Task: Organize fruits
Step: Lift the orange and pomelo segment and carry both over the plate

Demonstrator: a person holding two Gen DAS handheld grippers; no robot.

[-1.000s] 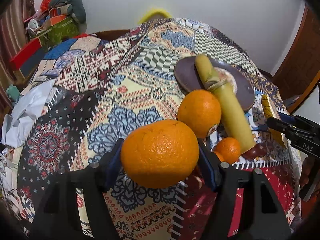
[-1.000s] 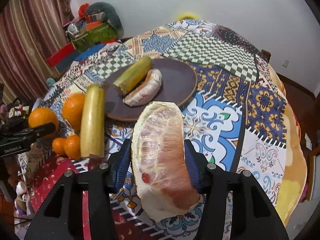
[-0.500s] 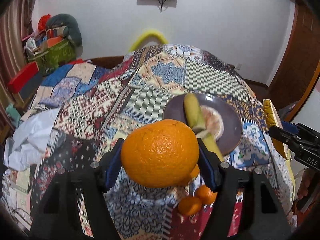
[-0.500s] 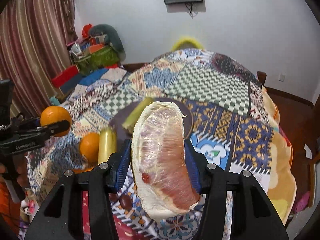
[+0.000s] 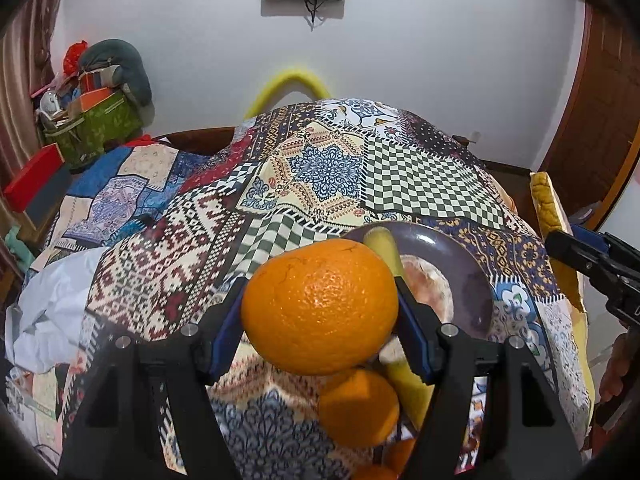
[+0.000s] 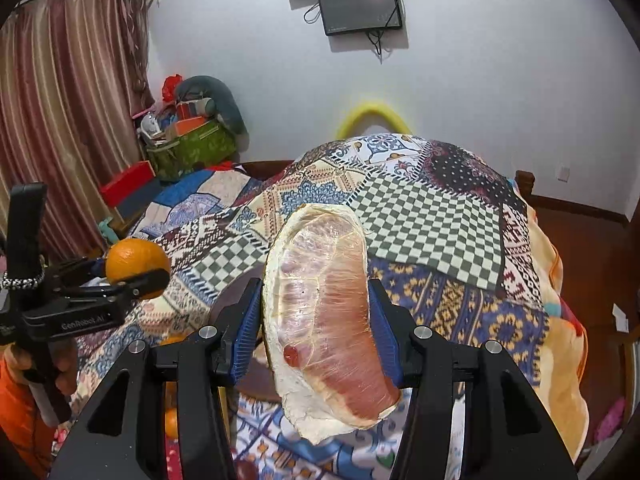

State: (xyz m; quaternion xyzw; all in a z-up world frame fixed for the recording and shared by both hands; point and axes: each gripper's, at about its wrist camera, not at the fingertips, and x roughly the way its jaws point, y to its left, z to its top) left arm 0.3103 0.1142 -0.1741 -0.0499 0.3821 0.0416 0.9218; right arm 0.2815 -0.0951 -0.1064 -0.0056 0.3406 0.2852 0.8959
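Observation:
My left gripper (image 5: 320, 312) is shut on a large orange (image 5: 320, 306) and holds it high above the patchwork-covered table (image 5: 328, 168). The orange also shows in the right wrist view (image 6: 136, 260). My right gripper (image 6: 316, 316) is shut on a plastic-wrapped pomelo wedge (image 6: 324, 312), also held in the air. Below the left gripper lie a second orange (image 5: 358, 408), a yellow-green cane piece (image 5: 404, 376) and a brown plate (image 5: 460, 264) with another pomelo wedge (image 5: 428, 288). Smaller oranges (image 5: 396, 452) are mostly hidden.
A green box of clutter (image 5: 92, 124) and a red box (image 5: 30, 178) stand at the left. White cloth (image 5: 52, 312) lies on the table's left edge. A yellow arc (image 5: 292, 84) rises behind the table. A dark screen (image 6: 360, 6) hangs on the wall.
Both grippers have risen with their fruit; the table and plate have dropped lower in both views and more wall shows. Both grips are unchanged.

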